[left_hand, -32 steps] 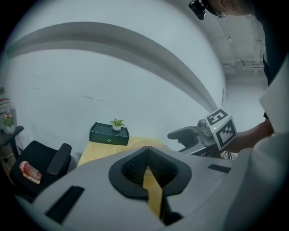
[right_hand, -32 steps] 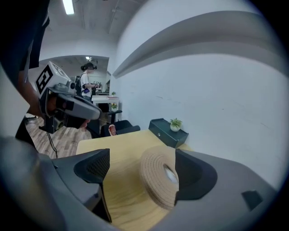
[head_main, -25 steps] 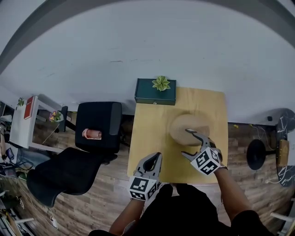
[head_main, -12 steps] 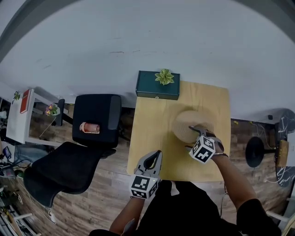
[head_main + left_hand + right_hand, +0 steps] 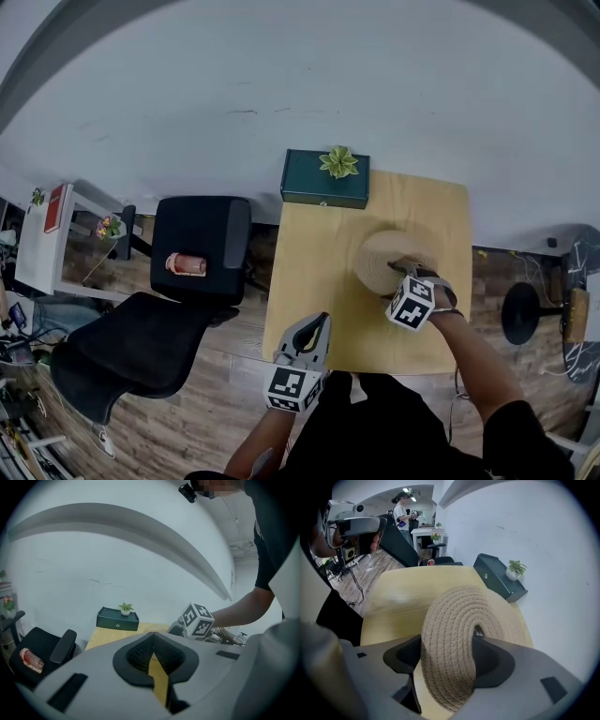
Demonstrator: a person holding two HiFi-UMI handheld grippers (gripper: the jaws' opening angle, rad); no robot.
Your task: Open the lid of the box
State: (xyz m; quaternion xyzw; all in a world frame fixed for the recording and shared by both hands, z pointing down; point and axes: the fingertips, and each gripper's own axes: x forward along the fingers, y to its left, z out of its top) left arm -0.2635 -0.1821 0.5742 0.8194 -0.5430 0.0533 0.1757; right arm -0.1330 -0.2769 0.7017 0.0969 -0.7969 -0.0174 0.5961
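Note:
A round woven rope box stands on the right half of the wooden table. My right gripper points steeply down onto its near side. In the right gripper view the coiled lid fills the gap of my right gripper. One pad sits at the lid's centre hole and the other against its outer coils; the jaws have just been closing on it. My left gripper hovers at the table's near left edge, shut and holding nothing.
A dark green case with a small potted plant lies at the table's far edge against the white wall. A black office chair stands left of the table. A black stool base is on the floor at the right.
My right gripper has come down onto the woven lid and tipped to point downward, its jaws narrowing around the lid. The left gripper has stayed in place.

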